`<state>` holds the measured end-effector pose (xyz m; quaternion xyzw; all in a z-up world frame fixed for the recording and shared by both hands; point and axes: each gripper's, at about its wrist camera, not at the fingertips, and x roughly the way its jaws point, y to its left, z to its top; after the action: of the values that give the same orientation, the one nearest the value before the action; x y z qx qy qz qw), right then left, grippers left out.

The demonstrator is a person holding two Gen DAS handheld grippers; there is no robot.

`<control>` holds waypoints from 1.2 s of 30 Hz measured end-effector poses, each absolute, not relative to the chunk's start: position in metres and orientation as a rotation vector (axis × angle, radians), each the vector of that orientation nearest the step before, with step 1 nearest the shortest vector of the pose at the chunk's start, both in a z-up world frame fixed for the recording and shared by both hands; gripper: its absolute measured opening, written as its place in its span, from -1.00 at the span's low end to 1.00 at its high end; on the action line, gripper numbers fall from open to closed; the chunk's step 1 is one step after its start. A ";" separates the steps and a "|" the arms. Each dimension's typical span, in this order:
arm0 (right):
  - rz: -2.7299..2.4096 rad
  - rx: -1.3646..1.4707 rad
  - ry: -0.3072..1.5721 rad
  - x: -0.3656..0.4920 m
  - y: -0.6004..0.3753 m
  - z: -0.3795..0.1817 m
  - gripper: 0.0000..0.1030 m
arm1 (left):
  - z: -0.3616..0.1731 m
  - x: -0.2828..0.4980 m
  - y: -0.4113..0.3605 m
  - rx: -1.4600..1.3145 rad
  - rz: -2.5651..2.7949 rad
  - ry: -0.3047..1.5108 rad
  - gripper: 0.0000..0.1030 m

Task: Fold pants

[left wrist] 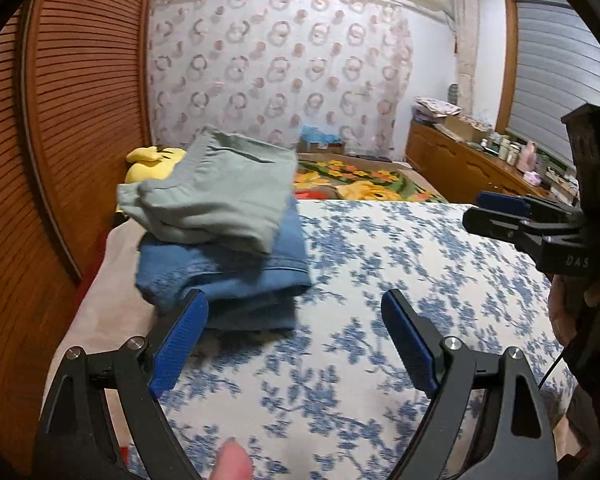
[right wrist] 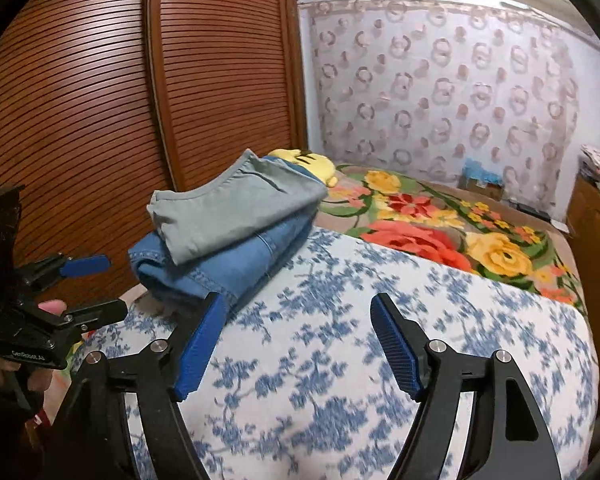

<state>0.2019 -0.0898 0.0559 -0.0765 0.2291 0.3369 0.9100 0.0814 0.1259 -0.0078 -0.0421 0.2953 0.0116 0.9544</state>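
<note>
Left wrist view: left gripper [left wrist: 294, 310] and right gripper [right wrist: 298, 314] hover spread, empty, angled down beside folded pants [left wrist: 220, 216].

blue pants [right wrist: 236, 256]: denim, stitched seams
grey-green pants [left wrist: 220, 192]: matt woven cloth
bedspread [left wrist: 380, 280]: printed cloth
wardrobe door [right wrist: 80, 120]: slatted, semi-gloss wood
tong pads [left wrist: 180, 352]: ribbed blue plastic

A: Where does the left wrist view sit?
B: Low over the blue-flowered white bedspread [left wrist: 380, 264], facing the ring-patterned curtain [left wrist: 280, 64].
A: The right?
B: Similar, angled toward the slatted brown wardrobe [right wrist: 80, 120]; both share the folded grey-green pants on folded blue jeans [left wrist: 220, 200] [right wrist: 236, 204].
</note>
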 end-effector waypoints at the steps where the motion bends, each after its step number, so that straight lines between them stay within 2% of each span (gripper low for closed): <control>1: 0.682 -0.157 0.471 0.196 -0.092 0.056 0.50 | -0.007 0.080 0.121 -0.084 0.013 0.599 0.72; 16: 0.545 -0.093 0.455 0.111 -0.145 0.051 0.50 | -0.004 0.059 0.065 -0.043 -0.019 0.585 0.72; 36: 0.421 -0.048 0.384 0.042 -0.189 0.082 0.51 | 0.044 0.038 0.021 -0.014 -0.046 0.507 0.72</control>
<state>0.0419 -0.1891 0.0823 -0.0237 0.1894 0.2077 0.9594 0.0378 0.0212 0.0444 -0.0071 0.2506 -0.0228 0.9678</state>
